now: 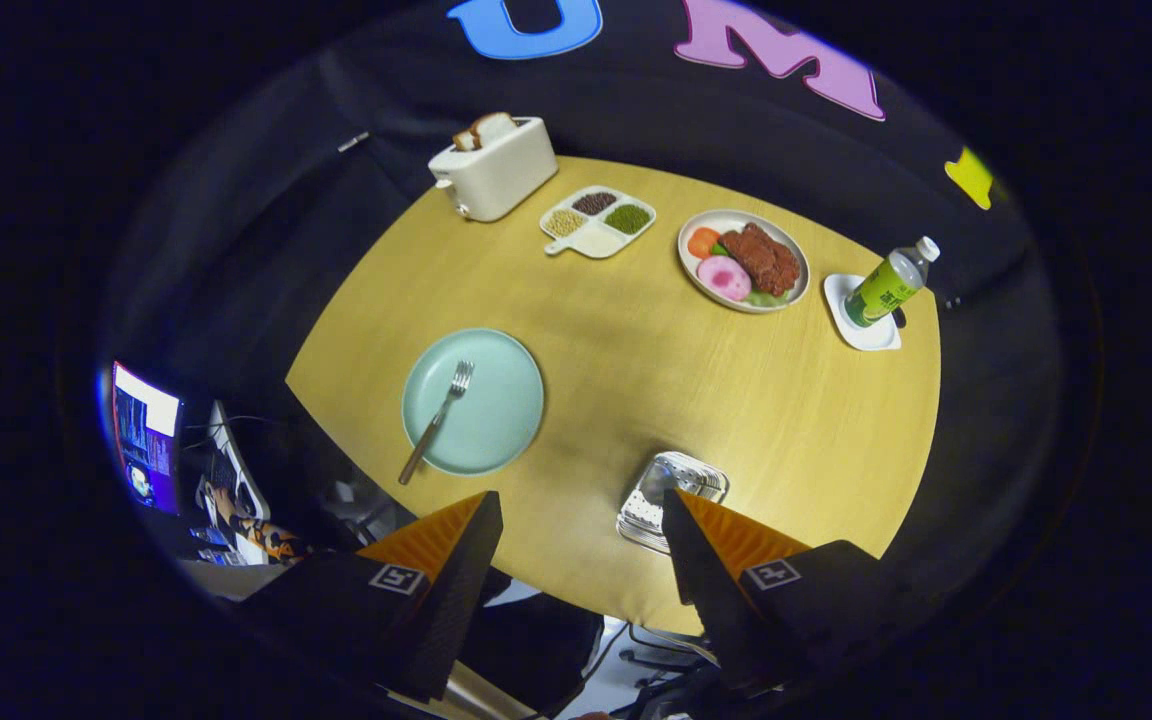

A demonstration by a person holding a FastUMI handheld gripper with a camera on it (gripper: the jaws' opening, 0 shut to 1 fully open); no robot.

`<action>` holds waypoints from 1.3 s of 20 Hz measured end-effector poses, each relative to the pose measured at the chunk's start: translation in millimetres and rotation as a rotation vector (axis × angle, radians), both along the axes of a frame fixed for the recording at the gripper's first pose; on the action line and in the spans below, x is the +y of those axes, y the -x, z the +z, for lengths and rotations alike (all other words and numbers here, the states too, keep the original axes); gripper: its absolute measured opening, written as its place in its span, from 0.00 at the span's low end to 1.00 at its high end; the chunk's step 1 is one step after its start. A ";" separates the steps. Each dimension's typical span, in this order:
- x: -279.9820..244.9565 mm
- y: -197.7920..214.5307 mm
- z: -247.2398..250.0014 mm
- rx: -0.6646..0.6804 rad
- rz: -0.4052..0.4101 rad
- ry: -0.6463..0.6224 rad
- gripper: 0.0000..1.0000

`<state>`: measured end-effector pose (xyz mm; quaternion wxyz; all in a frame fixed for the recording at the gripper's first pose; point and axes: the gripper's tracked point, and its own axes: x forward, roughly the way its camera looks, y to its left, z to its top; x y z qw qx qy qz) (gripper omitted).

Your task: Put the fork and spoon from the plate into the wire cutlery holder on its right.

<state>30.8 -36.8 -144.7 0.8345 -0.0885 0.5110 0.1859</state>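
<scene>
One stiff, slippery fork (437, 420) is lying on the plate (496, 420) at centre left, best pinched mid-handle, while the gripper (581, 520) is hovering with jaws spread.

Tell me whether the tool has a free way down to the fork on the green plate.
Probably yes. The tool is open and holds nothing, high above the table's near edge. The fork lies bare on the green plate, just ahead of the fingers, its handle past the rim. The wire cutlery holder stands off to the side.
</scene>
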 end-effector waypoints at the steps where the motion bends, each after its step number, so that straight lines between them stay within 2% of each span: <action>1: 10.8 1.3 -0.1 -0.040 -0.010 -0.011 1.00; 4: 48.2 5.7 -9.0 -0.105 -0.048 -0.064 0.99; 10: 128.9 15.2 -81.2 -0.011 -0.181 -0.185 1.00; 15: 170.9 19.3 -142.2 0.068 -0.155 -0.117 0.99; 19: 183.9 7.4 -173.2 0.111 -0.204 -0.080 1.00; 26: 189.0 11.1 -220.6 0.195 -0.232 0.020 0.97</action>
